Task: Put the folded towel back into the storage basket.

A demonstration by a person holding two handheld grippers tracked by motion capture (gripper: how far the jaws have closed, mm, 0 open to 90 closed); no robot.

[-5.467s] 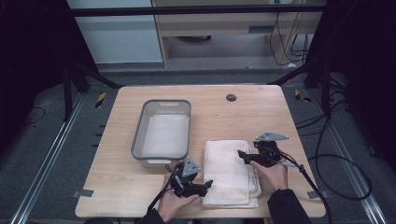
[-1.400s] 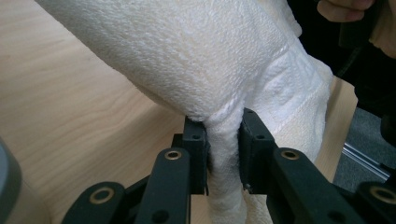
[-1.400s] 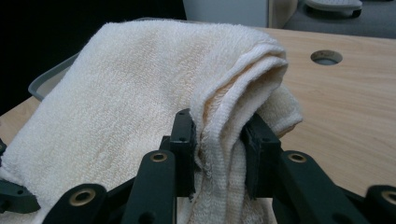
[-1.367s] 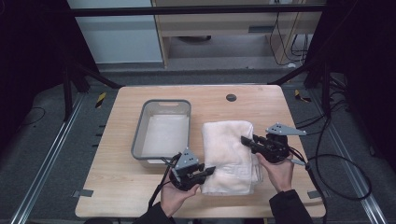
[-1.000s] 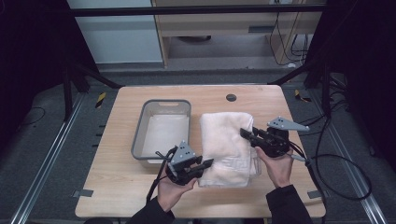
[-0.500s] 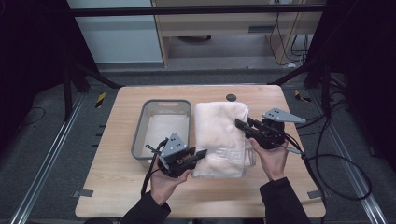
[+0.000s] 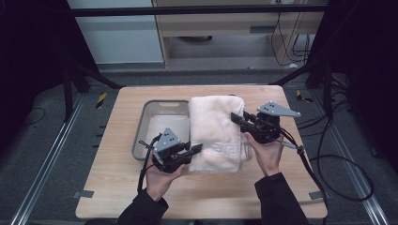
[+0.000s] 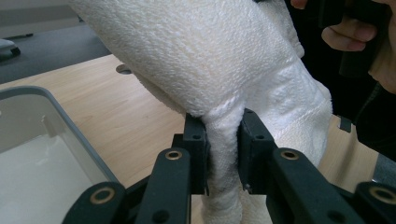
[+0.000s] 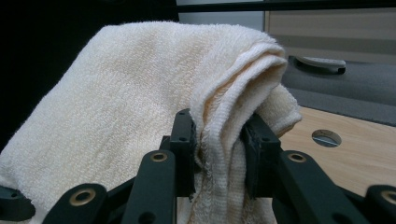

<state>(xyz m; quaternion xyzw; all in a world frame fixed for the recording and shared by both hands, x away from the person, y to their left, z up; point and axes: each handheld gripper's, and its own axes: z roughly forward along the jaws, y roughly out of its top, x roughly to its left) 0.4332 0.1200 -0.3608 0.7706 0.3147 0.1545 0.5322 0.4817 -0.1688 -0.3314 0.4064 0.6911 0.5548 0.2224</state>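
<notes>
Towel (image 7: 215,131), folded and cream, hung above the worktop (image 7: 117,197) just beside a grey bin (image 7: 141,140) lined with white. The left gripper (image 8: 223,154) and right gripper (image 9: 218,154) each had fingers clamped on its edge.

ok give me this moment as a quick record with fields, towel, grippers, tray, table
towel: cream folded towel, lifted off the table between both grippers
left gripper: left gripper shut on the towel's near left edge, fabric pinched between its jaws
right gripper: right gripper shut on the towel's right edge, folded layers clamped
tray: grey tray left of the towel, a white sheet lying flat inside
table: wooden table, round hole near its far edge
towel contact with tray: cannot tell
</notes>
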